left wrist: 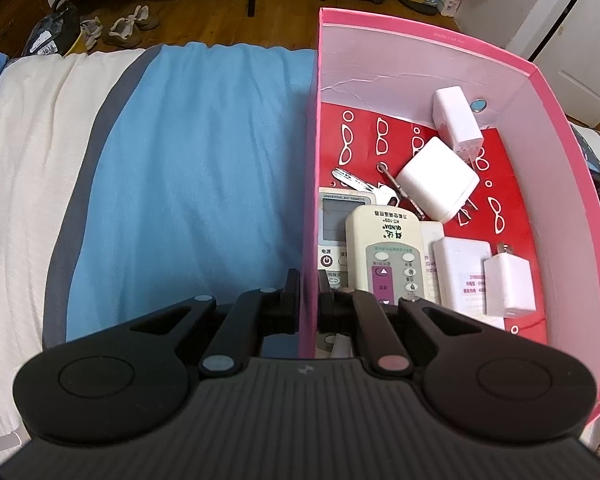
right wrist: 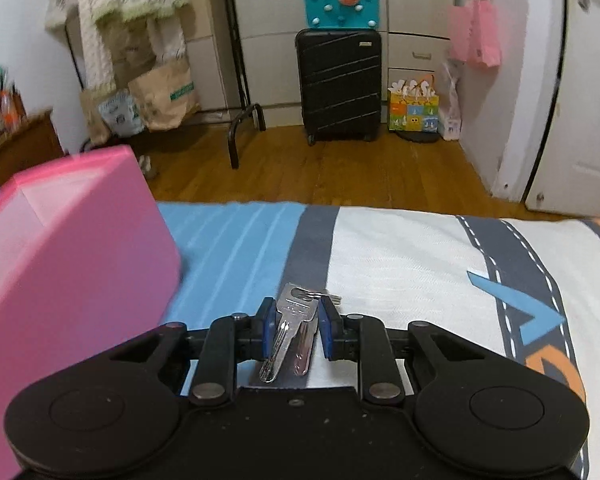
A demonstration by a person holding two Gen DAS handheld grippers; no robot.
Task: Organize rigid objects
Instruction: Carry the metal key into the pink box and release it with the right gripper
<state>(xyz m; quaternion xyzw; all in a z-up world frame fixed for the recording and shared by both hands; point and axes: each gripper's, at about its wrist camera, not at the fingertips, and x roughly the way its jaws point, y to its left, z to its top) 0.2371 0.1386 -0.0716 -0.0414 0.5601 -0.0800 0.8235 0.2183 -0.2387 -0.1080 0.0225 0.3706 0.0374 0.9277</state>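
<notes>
A pink box (left wrist: 572, 200) stands on the bed. Inside lie two remotes (left wrist: 384, 256), several white chargers (left wrist: 438, 178) and a bunch of keys (left wrist: 360, 186). My left gripper (left wrist: 309, 292) is shut on the box's left wall (left wrist: 312, 184), one finger on each side. In the right wrist view my right gripper (right wrist: 296, 320) is shut on a set of silver keys (right wrist: 294, 328) and holds them above the bed, to the right of the pink box (right wrist: 68, 264).
The bed cover has blue (left wrist: 196, 168), grey and white (left wrist: 24, 152) stripes. Beyond the bed edge are a wooden floor (right wrist: 340, 168), a black suitcase (right wrist: 340, 84), bags, shoes (left wrist: 128, 28) and a white door (right wrist: 580, 120).
</notes>
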